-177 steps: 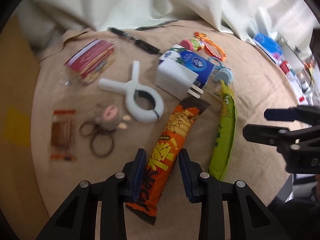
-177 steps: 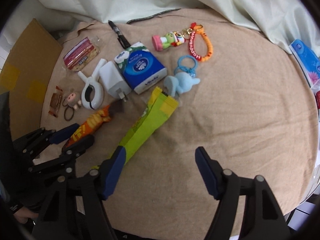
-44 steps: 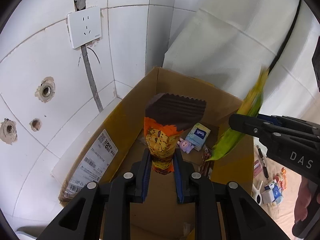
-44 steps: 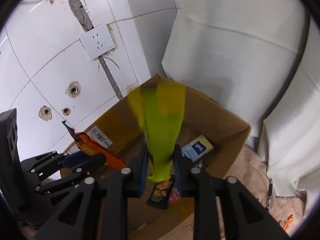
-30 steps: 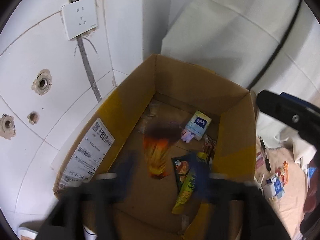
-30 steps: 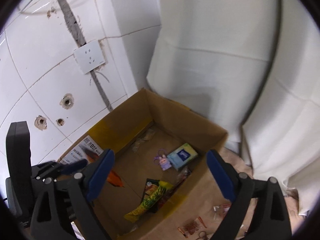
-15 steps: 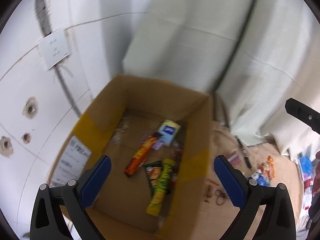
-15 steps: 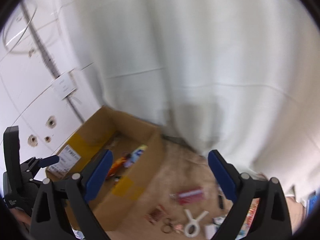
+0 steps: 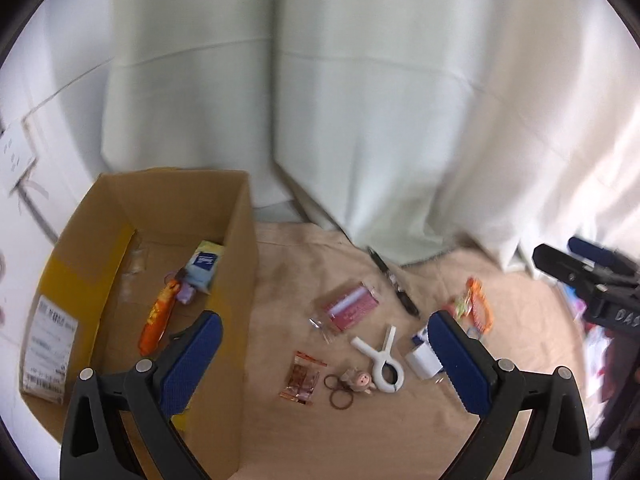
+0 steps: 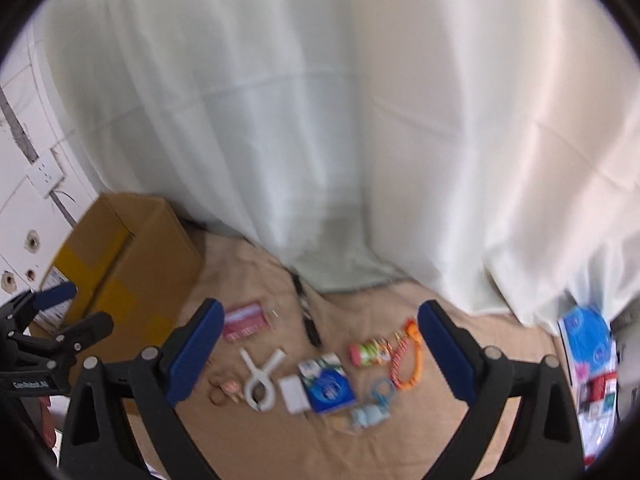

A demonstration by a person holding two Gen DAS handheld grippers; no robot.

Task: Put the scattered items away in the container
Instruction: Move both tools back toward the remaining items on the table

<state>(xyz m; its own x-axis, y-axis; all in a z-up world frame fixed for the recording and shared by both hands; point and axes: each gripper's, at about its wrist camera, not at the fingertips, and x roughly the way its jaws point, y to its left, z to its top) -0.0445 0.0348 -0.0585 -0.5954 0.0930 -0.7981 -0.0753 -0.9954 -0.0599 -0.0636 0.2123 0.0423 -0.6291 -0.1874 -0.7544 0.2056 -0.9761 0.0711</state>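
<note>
Currently both grippers — left gripper (image 9: 326,360) and right gripper (image 10: 318,350) — are spread wide and hold nothing. The remaining items lie ahead on the cloth (image 9: 360,432), right of the box (image 9: 236,264). The clip (image 9: 382,360) sits between the left fingers, long axis pointing away; the red packet (image 9: 348,310) and pen (image 9: 394,286) lie beyond it. The tissue pack (image 10: 328,384) and keychains (image 10: 400,354) lie nearer the right gripper. Nothing blocks the way — only close neighbours, such as the charger (image 9: 424,362) beside the clip.
</note>
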